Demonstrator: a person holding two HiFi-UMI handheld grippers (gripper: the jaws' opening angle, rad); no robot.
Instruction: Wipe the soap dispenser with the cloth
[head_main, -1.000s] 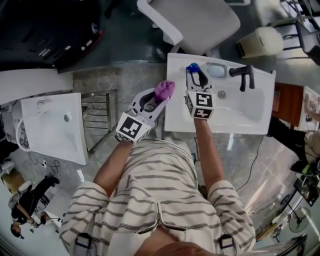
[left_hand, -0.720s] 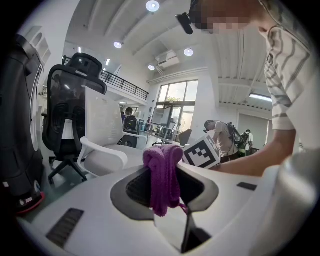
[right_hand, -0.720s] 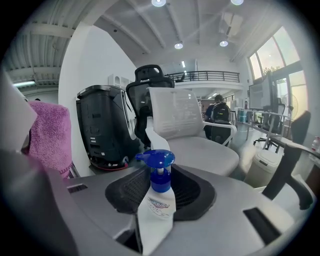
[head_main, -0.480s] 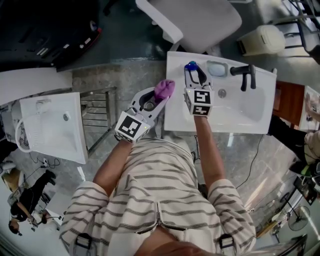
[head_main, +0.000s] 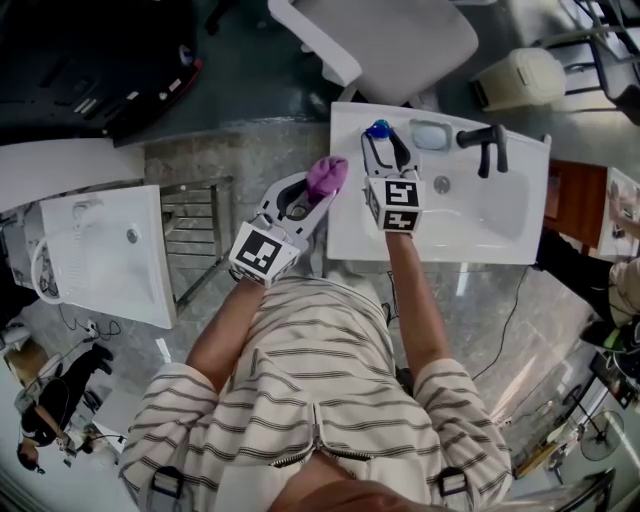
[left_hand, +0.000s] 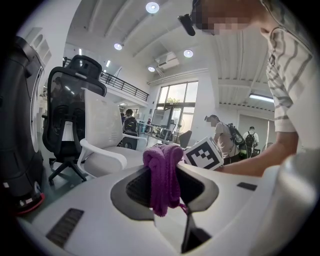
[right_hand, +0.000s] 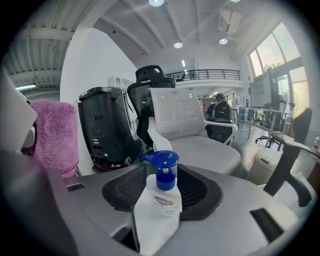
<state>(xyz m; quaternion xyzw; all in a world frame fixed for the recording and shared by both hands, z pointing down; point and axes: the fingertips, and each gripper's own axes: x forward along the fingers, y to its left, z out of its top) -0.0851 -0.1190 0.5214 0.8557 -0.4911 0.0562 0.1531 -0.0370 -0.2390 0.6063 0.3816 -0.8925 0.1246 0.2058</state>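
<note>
The right gripper (head_main: 382, 142) has the soap dispenser (right_hand: 162, 200) standing upright between its fingers at the far left corner of the sink (head_main: 480, 225). Those fingers are opening, apparently to leave the bottle standing free. The left gripper (head_main: 316, 195) hovers just beside it, fingers clamped on the purple cloth (left_hand: 162, 172), which bunches out past the tips, handy for rubbing the bottle.

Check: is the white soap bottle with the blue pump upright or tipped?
Upright: the white soap bottle with the blue pump stands pump-up between the opening jaws of the right claw.
</note>
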